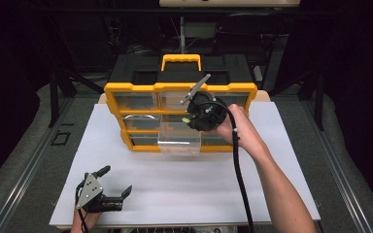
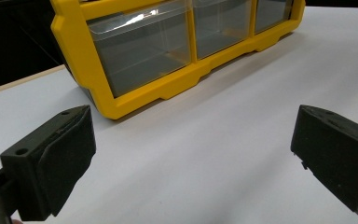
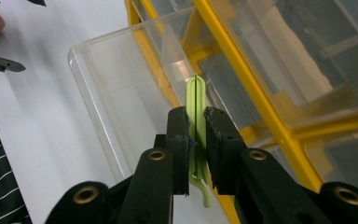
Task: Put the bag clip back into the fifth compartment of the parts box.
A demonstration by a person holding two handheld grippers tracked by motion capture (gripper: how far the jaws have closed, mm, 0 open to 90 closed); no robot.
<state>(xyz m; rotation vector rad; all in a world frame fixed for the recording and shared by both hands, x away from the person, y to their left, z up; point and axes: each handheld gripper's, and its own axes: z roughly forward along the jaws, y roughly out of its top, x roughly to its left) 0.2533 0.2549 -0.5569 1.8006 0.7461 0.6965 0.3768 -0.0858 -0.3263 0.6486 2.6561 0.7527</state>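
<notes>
Organizer (image 1: 179,116), yellow-framed, sits at centre of the high view; my right gripper (image 1: 190,112) hovers over its pulled-out clear drawer (image 1: 178,141), and my left gripper (image 1: 108,187) rests lower left. Left gripper view: my jaws stand wide, holding nothing. Right gripper view: my jaws pinch a green clip (image 3: 196,105) at centre, above the drawer (image 3: 121,107). Clip is fetched; dropping it in and closing the drawer remain, I judge.

Two black handheld grippers: the left gripper (image 1: 115,182) at seven o'clock carries a grey triangular plate; the right gripper (image 3: 196,149) has brass-ringed screw holes, a black cable trailing. Bare forearms.
</notes>
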